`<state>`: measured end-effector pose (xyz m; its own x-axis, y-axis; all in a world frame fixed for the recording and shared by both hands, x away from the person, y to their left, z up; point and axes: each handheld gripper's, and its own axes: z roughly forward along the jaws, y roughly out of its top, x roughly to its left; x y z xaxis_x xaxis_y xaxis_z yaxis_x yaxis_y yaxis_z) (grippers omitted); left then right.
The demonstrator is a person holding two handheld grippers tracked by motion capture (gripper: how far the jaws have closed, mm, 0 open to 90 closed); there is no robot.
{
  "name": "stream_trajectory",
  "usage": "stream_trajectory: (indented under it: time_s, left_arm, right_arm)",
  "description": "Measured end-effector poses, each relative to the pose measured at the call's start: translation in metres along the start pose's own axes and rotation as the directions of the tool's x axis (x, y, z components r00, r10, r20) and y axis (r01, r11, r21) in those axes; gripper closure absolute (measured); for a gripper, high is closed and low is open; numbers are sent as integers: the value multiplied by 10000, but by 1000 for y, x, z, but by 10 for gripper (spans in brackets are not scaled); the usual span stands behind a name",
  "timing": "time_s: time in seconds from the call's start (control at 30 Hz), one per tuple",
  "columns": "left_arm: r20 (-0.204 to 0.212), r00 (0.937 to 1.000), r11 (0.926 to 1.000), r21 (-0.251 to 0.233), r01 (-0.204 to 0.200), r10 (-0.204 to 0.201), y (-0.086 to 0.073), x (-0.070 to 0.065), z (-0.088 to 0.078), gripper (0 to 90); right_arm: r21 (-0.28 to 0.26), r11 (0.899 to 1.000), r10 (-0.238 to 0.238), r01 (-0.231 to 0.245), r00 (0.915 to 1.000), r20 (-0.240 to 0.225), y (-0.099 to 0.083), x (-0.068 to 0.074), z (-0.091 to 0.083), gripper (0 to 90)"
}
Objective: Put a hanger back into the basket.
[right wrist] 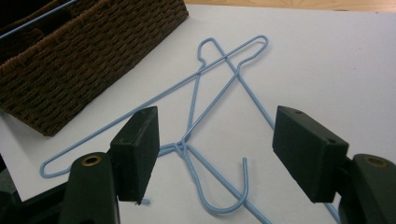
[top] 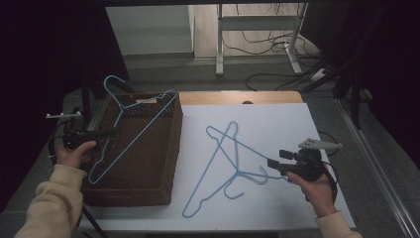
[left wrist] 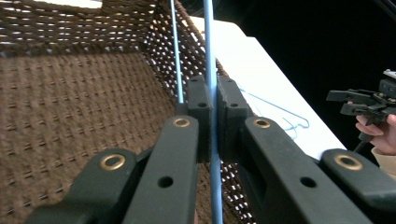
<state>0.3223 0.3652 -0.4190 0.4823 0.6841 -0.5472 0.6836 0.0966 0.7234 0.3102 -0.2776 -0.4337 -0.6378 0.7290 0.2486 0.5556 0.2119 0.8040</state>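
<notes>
Wicker basket (top: 148, 163) at worktop (top: 297, 124) left edge — one blue hanger (top: 130, 131) propped across it, wire clamped in left tool (top: 106, 132). Right tool (right wrist: 215, 154) open above two crossed hangers (top: 229, 163) on bare white worktop — room toward far edge

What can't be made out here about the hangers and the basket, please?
- Basket floor: high view, too dark to show contents.
- Held hanger: left gripper view, the picture edges cut off both ends.
- Two hangers on the sheet: right gripper view, bottom edge crops them.
</notes>
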Motion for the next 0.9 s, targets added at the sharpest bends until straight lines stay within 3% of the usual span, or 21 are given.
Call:
stream_trajectory:
  time_s: [0.4, 0.43, 0.47, 0.5, 0.53, 0.6, 0.67, 0.7, 0.77, 0.9]
  left_arm:
    - [-339, 9992, 9993, 300, 242, -231, -8, 21, 3, 860]
    - [-741, 9970, 9990, 372, 265, -237, -9, 23, 3, 860]
    - [-1985, 9800, 9993, 330, 203, -133, -10, 24, 5, 693]
    - [-2406, 9705, 9989, 407, 240, -136, -10, 24, 5, 522]
    - [-2666, 9638, 9989, 429, 192, -70, -11, 24, 5, 416]
    - [-2950, 9554, 9987, 512, -6, 157, -11, 20, 4, 342]
    - [-2991, 9537, 9984, 539, -156, 311, -11, 17, 3, 319]
    - [-2945, 9536, 9971, 595, -474, 629, -12, 8, 4, 311]
    - [-2636, 9604, 9951, 638, -755, 898, -12, -1, 5, 300]
    - [-2071, 9674, 9878, 843, -1309, 1459, -15, -22, 11, 277]
  right_arm:
    - [54, 10000, -10, 10, 10000, 16, 0, 0, 1, 320]
    - [71, 10000, 18, -18, 10000, 16, -1, 0, 1, 320]
    - [82, 10000, 26, -27, 10000, 25, -1, -1, 1, 320]
    - [83, 10000, 33, -33, 10000, 26, -1, -1, 2, 320]
    - [86, 10000, 32, -33, 10000, 26, -1, -1, 2, 320]
    - [94, 10000, 26, -26, 10000, 35, -1, 0, 2, 320]
    - [94, 10000, 27, -27, 10000, 39, -1, 0, 2, 319]
    - [116, 9999, 33, -33, 10000, 41, -1, 0, 2, 319]
    - [109, 9999, 19, -19, 10000, 48, -1, 0, 2, 319]
    - [128, 9999, -60, 60, 10000, 6, 0, 2, 3, 315]
